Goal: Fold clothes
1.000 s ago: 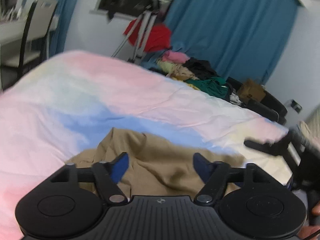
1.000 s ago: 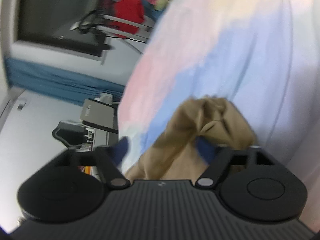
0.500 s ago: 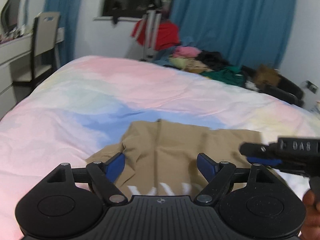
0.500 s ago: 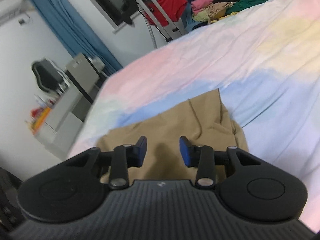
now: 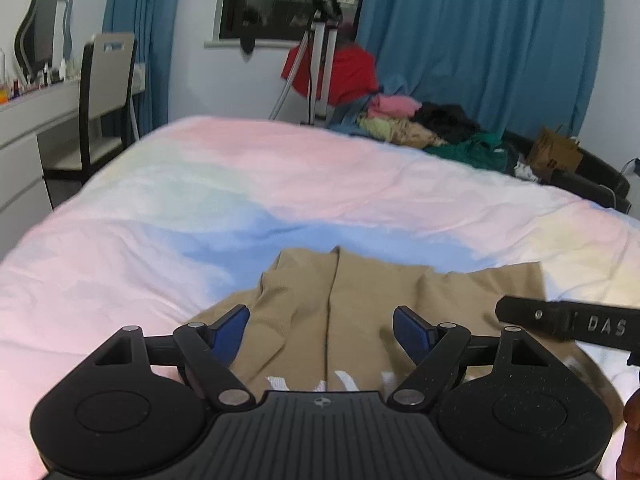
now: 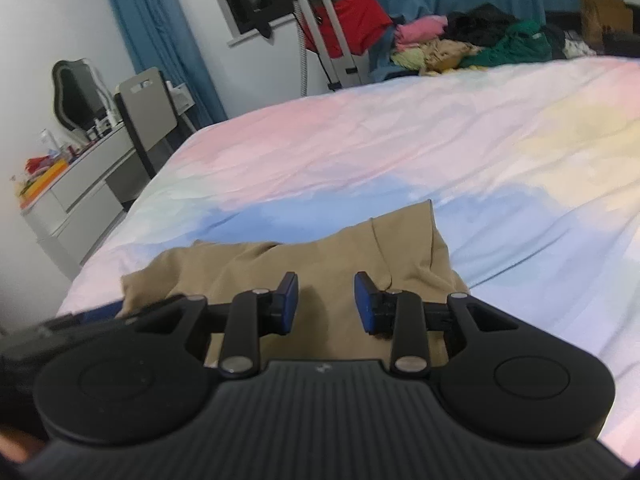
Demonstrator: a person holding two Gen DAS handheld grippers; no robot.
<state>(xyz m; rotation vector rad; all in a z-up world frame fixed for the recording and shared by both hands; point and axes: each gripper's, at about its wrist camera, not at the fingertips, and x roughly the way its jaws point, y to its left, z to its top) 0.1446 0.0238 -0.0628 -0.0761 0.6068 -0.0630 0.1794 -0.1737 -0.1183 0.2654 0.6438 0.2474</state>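
1. Jaws first: the left gripper (image 5: 322, 332) stands spread wide above the garment, nothing between its blue pads; the right gripper (image 6: 326, 304) has its jaws half apart, a clear gap between them, gripping nothing.
2. Just beyond both sits the tan garment (image 5: 360, 300), lying on the near part of the bed (image 5: 240, 184). It is loosely flattened, rumpled on its left side, with a seam running up the middle and white markings at its near edge.
3. Far back, a heap of clothes (image 5: 424, 128) lies past the bed, blue curtains (image 5: 480, 40) behind.
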